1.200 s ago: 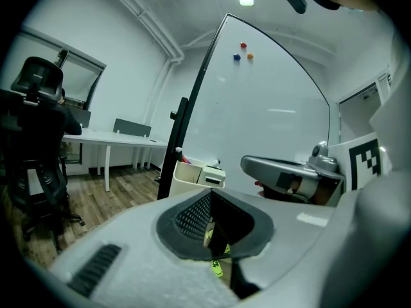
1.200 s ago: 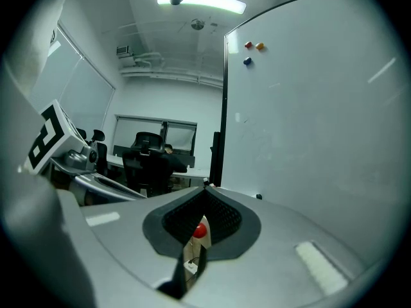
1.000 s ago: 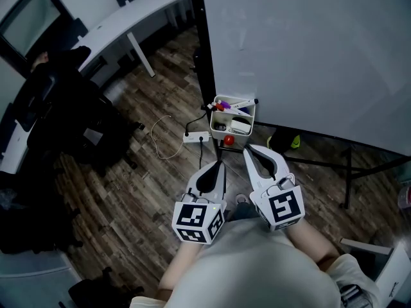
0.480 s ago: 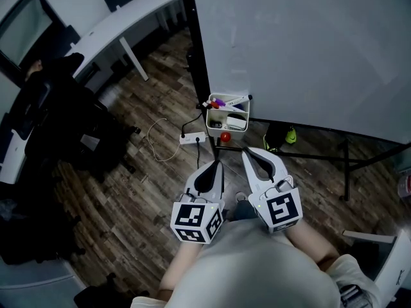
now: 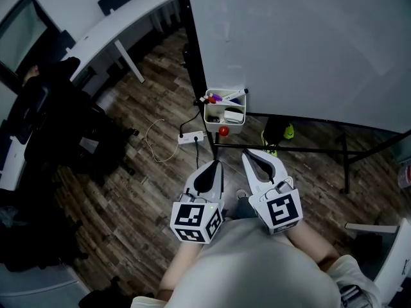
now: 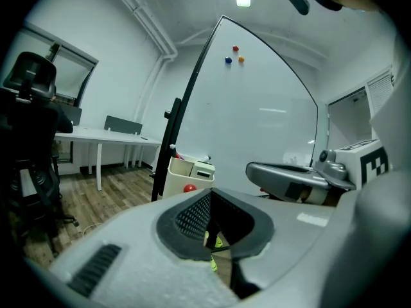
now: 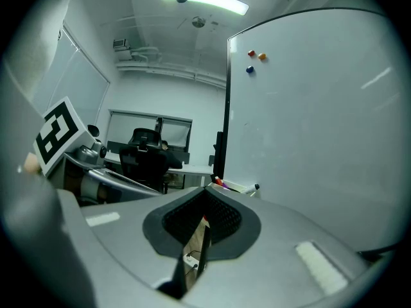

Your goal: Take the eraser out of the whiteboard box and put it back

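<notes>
A white whiteboard box (image 5: 224, 112) hangs at the lower left corner of the whiteboard (image 5: 308, 43). The eraser (image 5: 234, 116) lies inside it, with markers (image 5: 226, 96) sticking out on top and a red ball (image 5: 223, 131) just under it. My left gripper (image 5: 212, 167) and right gripper (image 5: 250, 156) are side by side below the box, apart from it, both shut and empty. In the left gripper view the box (image 6: 182, 169) and eraser (image 6: 205, 170) stand beyond my left gripper (image 6: 211, 192). The right gripper view shows the box's rim (image 7: 236, 187) past my right gripper (image 7: 205, 188).
A power strip (image 5: 192, 136) with a loose cable lies on the wood floor left of the box. The whiteboard's black stand bar (image 5: 289, 149) runs across in front of the grippers. A black office chair (image 5: 58, 120) and a white desk (image 5: 122, 18) stand at the left.
The box and whiteboard have slid up and a little left in the head view, so the gap to both grippers looks slightly wider. Both grippers stay shut and empty.
</notes>
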A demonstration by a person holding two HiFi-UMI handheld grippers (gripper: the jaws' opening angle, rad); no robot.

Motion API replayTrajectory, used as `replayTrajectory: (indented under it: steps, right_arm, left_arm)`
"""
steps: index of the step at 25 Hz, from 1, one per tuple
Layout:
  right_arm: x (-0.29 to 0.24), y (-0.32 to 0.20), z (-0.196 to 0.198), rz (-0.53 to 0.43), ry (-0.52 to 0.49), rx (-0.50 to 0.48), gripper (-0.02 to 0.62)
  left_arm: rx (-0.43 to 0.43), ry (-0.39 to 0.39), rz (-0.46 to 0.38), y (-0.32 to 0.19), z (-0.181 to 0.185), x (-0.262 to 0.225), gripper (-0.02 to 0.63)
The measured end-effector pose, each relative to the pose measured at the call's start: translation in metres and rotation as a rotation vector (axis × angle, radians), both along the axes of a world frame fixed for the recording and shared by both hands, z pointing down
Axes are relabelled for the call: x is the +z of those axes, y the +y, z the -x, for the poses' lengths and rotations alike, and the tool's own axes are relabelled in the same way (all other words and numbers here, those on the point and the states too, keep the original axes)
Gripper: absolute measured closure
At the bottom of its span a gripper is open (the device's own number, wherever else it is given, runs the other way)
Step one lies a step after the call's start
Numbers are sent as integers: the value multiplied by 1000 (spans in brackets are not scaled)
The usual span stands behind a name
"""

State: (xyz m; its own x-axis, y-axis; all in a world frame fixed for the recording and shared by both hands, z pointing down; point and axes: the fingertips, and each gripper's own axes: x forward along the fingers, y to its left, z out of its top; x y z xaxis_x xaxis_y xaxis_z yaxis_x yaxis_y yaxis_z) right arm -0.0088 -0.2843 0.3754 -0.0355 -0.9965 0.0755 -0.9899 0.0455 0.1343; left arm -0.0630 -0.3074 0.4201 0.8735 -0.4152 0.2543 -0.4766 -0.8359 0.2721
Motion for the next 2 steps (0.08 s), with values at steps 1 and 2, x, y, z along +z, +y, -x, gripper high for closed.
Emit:
replayTrajectory:
  steps: [1,2]
  right_arm:
    - [0,2,2,-1,5,-3,592]
    - [1,3,4,-2,8,-6,592]
  left_arm:
    - [0,-1,1,1,2,0,604]
    - [1,-1,1,2,3,1,604]
